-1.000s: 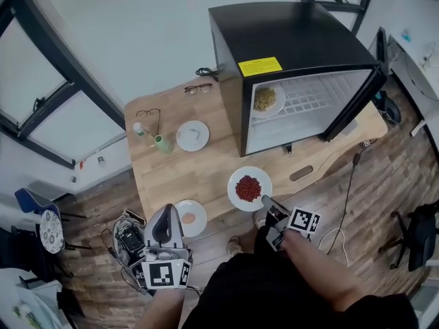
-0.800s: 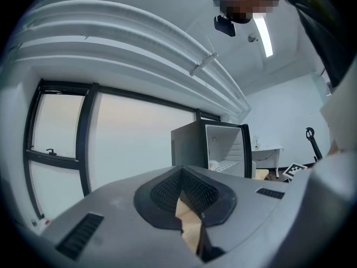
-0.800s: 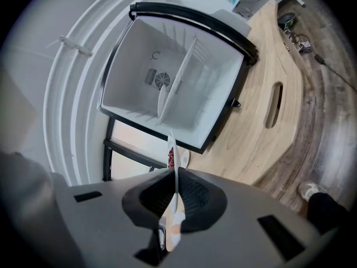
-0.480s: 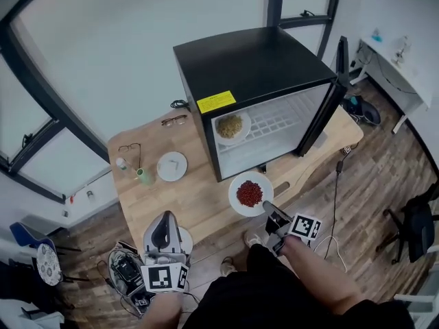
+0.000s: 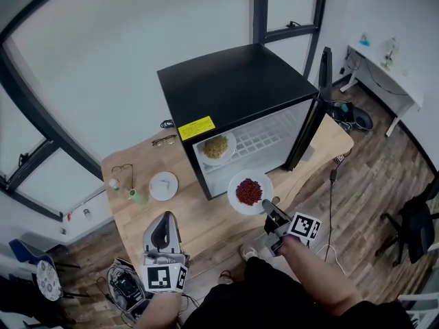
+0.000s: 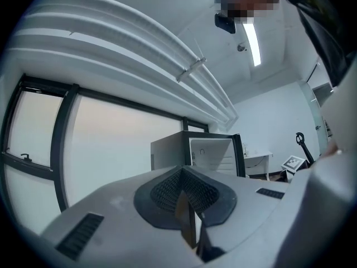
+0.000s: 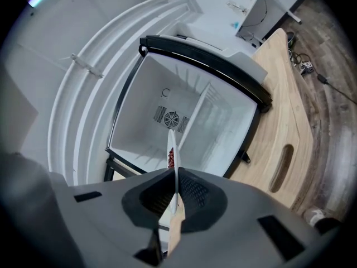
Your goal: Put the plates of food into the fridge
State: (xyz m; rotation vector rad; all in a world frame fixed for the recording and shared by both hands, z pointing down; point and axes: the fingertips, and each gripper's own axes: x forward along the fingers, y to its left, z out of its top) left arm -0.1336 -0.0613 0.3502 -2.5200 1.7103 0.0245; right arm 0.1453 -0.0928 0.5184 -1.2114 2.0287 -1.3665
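Note:
A black mini fridge [image 5: 233, 88] stands on the wooden table [image 5: 206, 218] with its door [image 5: 307, 122] swung open. A white plate of yellowish food [image 5: 217, 147] sits on its wire shelf. My right gripper [image 5: 267, 203] is shut on the rim of a white plate of red food [image 5: 250, 192], held level just in front of the fridge opening. In the right gripper view the plate [image 7: 172, 149] shows edge-on between the jaws of my right gripper [image 7: 174, 191], with the white fridge interior [image 7: 184, 110] ahead. My left gripper [image 5: 163, 221] hangs over the table's near edge, shut and empty; the left gripper view shows that gripper [image 6: 184, 202] with its jaws together.
A small white plate [image 5: 164, 185], a green bottle [image 5: 139, 196] and two pairs of glasses [image 5: 123, 170] [image 5: 163, 141] lie on the table left of the fridge. A tangle of cables and gear [image 5: 123, 286] sits on the wooden floor. A white desk [image 5: 384, 67] stands at the far right.
My right gripper has carried the plate of red food up and toward the fridge opening. The left gripper has risen too and now covers the plate that lay beside it.

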